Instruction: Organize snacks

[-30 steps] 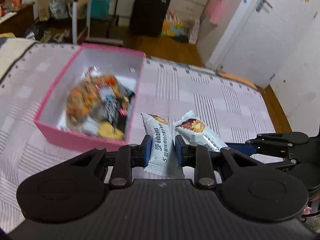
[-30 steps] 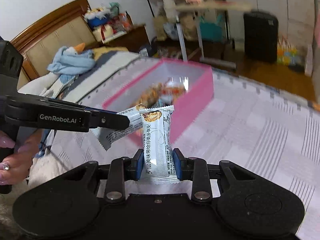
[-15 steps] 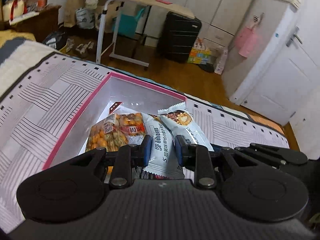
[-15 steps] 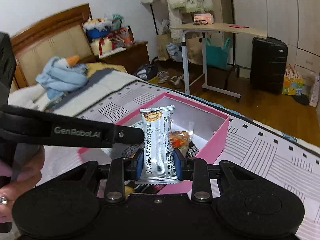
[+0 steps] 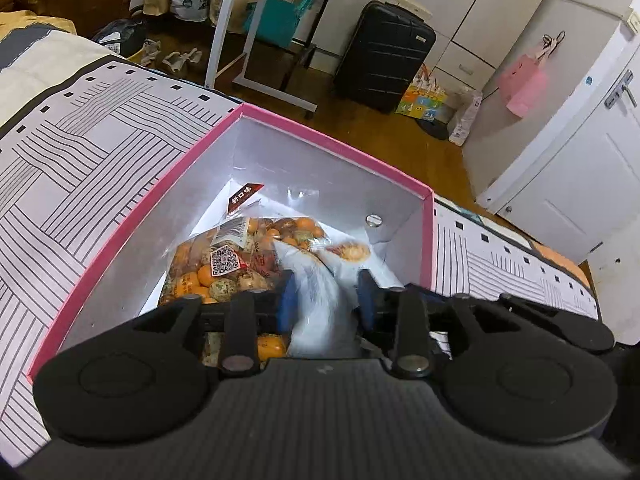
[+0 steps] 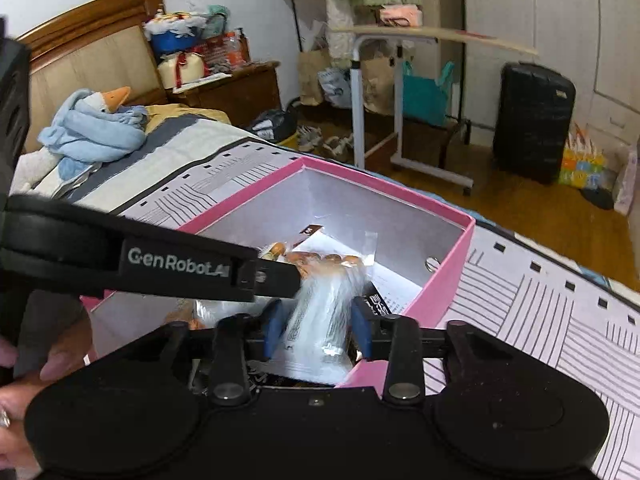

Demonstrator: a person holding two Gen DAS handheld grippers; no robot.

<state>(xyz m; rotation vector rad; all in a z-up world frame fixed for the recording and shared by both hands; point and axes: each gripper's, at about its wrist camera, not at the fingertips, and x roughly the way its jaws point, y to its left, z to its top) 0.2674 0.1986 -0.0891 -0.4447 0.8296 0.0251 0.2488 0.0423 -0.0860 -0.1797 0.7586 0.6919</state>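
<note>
A pink box (image 5: 132, 216) with white inner walls sits on the striped bedspread; it also shows in the right wrist view (image 6: 448, 276). Inside lies a clear bag of orange snacks (image 5: 224, 268). My left gripper (image 5: 326, 300) is over the box with its jaws parted; a white snack packet (image 5: 316, 304), motion-blurred, drops between them. My right gripper (image 6: 318, 322) is also over the box with its jaws parted, and its white snack packet (image 6: 324, 320) is blurred and falling. The left gripper's finger crosses the right wrist view (image 6: 160, 264).
The striped bedspread (image 5: 80, 148) surrounds the box. Beyond the bed edge are a black suitcase (image 5: 380, 52), a rolling side table (image 6: 400, 40) and a white door (image 5: 580, 152). A blue plush goose (image 6: 92, 128) lies near the headboard.
Both grippers moved forward and down over the pink box. Their jaws widened and both white packets, held tight before, now blur and slip down into the box.
</note>
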